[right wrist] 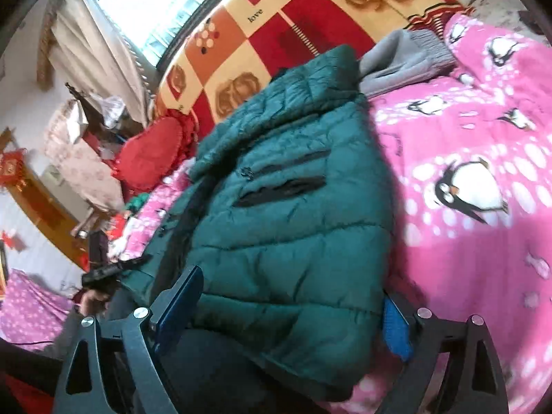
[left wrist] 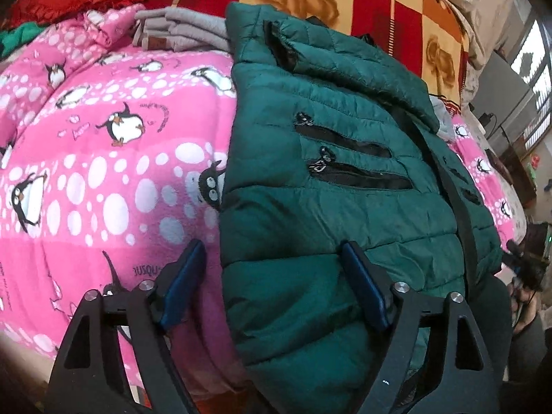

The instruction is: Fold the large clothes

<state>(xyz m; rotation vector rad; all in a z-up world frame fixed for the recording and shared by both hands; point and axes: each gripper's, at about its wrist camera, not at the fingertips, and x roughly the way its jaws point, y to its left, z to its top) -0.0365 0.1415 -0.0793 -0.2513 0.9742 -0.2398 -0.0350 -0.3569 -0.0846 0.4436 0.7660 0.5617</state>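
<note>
1. The green puffer jacket [left wrist: 327, 186] lies spread on the pink penguin blanket [left wrist: 103, 158]; in the left wrist view it fills the centre and runs from 12 o'clock down to 6 o'clock, with the blanket bare at 9 o'clock.
2. Two black zip pockets [left wrist: 348, 158] slant across the jacket's chest, just above centre; a black front zipper strip [left wrist: 462, 214] runs down its 3 o'clock side.
3. The left gripper [left wrist: 272, 286] sits at 6 o'clock with its jaws spread apart; its left finger [left wrist: 183, 286] is over the blanket and its right finger [left wrist: 365, 286] over the quilted fabric, with the jacket's edge lying between them; neither pad presses on the cloth.
4. In the right wrist view the right gripper [right wrist: 289, 314] is likewise at 6 o'clock, jaws wide; the jacket's lower hem corner lies in the gap between the blue pads [right wrist: 396, 331], but I cannot tell whether either pad touches the fabric.
5. A folded grey garment [left wrist: 186, 31] rests on the blanket at 11 o'clock in the left view, touching the jacket's collar end.
6. Beyond, at 12 o'clock, a red and yellow rose-print cover [left wrist: 345, 3] spreads across the bed; a red frilled cushion [right wrist: 151, 155] lies at 9 o'clock in the right view.
</note>
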